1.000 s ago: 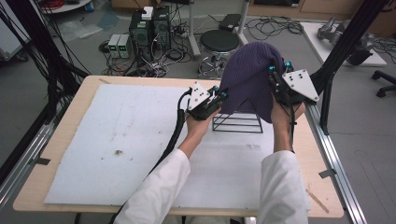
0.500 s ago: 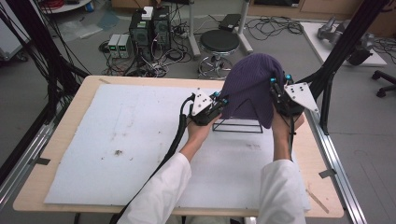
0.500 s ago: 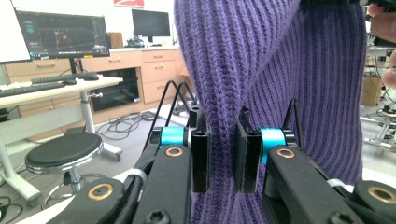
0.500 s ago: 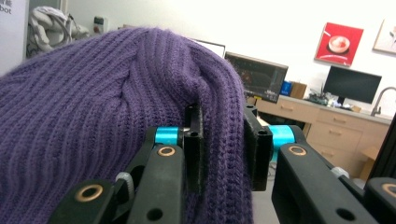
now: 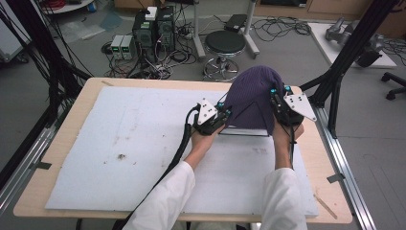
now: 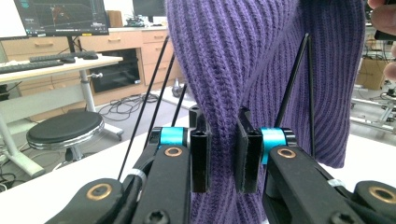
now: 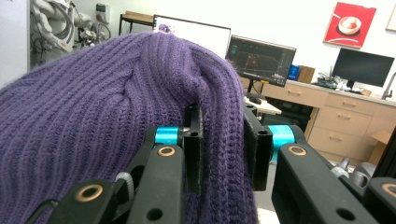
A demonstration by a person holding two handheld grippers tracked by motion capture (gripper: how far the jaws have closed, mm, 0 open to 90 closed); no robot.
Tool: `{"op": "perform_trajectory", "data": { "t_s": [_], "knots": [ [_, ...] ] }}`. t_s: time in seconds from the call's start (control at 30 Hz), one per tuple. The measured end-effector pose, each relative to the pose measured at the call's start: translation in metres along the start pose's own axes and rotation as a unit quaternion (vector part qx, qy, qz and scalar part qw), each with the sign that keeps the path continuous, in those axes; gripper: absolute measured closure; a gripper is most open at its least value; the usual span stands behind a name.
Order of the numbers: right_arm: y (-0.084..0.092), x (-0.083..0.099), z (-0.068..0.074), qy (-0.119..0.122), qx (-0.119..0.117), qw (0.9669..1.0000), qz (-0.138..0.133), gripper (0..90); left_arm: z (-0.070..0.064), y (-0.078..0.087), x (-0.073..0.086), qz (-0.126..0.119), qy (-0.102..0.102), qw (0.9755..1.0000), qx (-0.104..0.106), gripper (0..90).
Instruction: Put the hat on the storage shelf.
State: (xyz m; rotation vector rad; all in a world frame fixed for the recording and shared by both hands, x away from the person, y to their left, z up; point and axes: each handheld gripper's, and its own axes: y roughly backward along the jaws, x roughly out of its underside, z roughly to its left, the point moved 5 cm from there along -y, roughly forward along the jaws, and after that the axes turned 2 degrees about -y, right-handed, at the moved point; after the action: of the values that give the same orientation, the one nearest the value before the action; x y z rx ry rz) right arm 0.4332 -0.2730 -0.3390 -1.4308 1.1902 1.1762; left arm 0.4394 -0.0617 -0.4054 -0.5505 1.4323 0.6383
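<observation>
both sets of jaws are clamped on knit fabric: the left gripper (image 6: 219, 154) pinches a bunched fold of the purple beanie (image 6: 261, 70) low on its side, and the right gripper (image 7: 224, 149) has a thick roll of the hem on the far side. from the high view the beanie (image 5: 251, 100) is draped over a black wire frame (image 5: 244, 130) near the far right part of the white mat (image 5: 119, 143) on the table (image 5: 91, 96), with a hand on each flank. my guess is this thing handles super light and floppy, stretchy rib knit, not slippery or fragile, but it snags on wire corners easily. the hem edge is the place to hold, opposite sides, so it stretches open evenly instead of bunching up.
</observation>
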Motion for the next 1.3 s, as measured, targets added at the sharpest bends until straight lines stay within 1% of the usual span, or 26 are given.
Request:
{"op": "perform_trajectory", "data": {
  "t_s": [0.17,0.2,0.3,0.37,0.47,0.57,0.7,0.73,0.83,0.93,1.0,1.1,1.2,1.3],
  "knots": [
    [0.003,0.004,-0.002,-0.001,-0.002,1.0000,0.001,74.0,-0.001,-0.001,0.006,0.005,0.000,1.0000,0.001,79.1],
    [0.003,0.005,-0.002,-0.002,-0.004,1.0000,0.005,74.0,-0.001,-0.002,0.007,0.007,-0.001,1.0000,0.000,79.1],
    [0.003,0.006,-0.002,0.000,-0.007,1.0000,0.002,74.0,-0.001,-0.002,0.008,0.008,-0.002,1.0000,-0.001,79.1],
    [0.004,0.007,0.001,-0.008,-0.010,0.9999,0.004,74.0,0.000,-0.001,0.010,0.012,-0.006,0.9999,-0.004,79.1],
    [0.003,0.007,0.003,0.001,-0.018,0.9998,0.000,74.0,0.002,0.000,0.014,0.020,-0.011,0.9997,-0.010,79.1],
    [0.001,0.009,0.007,0.001,-0.028,0.9996,0.009,73.8,0.004,0.001,0.020,0.030,-0.015,0.9993,-0.014,79.1],
    [0.001,0.012,0.012,0.001,-0.027,0.9995,0.016,73.7,0.004,0.003,0.027,0.040,-0.032,0.9985,-0.017,79.0],
    [0.001,0.012,0.014,0.002,-0.028,0.9995,0.016,73.7,0.004,0.003,0.027,0.042,-0.032,0.9984,-0.019,79.0],
    [0.001,0.011,0.018,0.008,-0.029,0.9994,0.013,73.6,0.006,0.004,0.029,0.041,-0.021,0.9987,-0.019,78.9],
    [0.001,0.011,0.019,0.009,-0.033,0.9993,0.014,73.2,0.006,0.005,0.030,0.043,-0.019,0.9987,-0.019,78.1],
    [0.001,0.011,0.019,0.007,-0.033,0.9993,0.016,72.5,0.006,0.005,0.030,0.042,-0.014,0.9989,-0.017,77.4],
    [0.001,0.012,0.018,0.004,-0.035,0.9992,0.017,72.0,0.006,0.005,0.031,0.043,-0.016,0.9988,-0.015,76.5],
    [0.001,0.011,0.018,0.003,-0.037,0.9992,0.017,71.9,0.007,0.005,0.031,0.041,-0.009,0.9990,-0.013,75.7],
    [0.001,0.012,0.018,-0.002,-0.036,0.9992,0.017,71.8,0.007,0.005,0.031,0.040,-0.008,0.9991,-0.014,74.8]
  ]
}}
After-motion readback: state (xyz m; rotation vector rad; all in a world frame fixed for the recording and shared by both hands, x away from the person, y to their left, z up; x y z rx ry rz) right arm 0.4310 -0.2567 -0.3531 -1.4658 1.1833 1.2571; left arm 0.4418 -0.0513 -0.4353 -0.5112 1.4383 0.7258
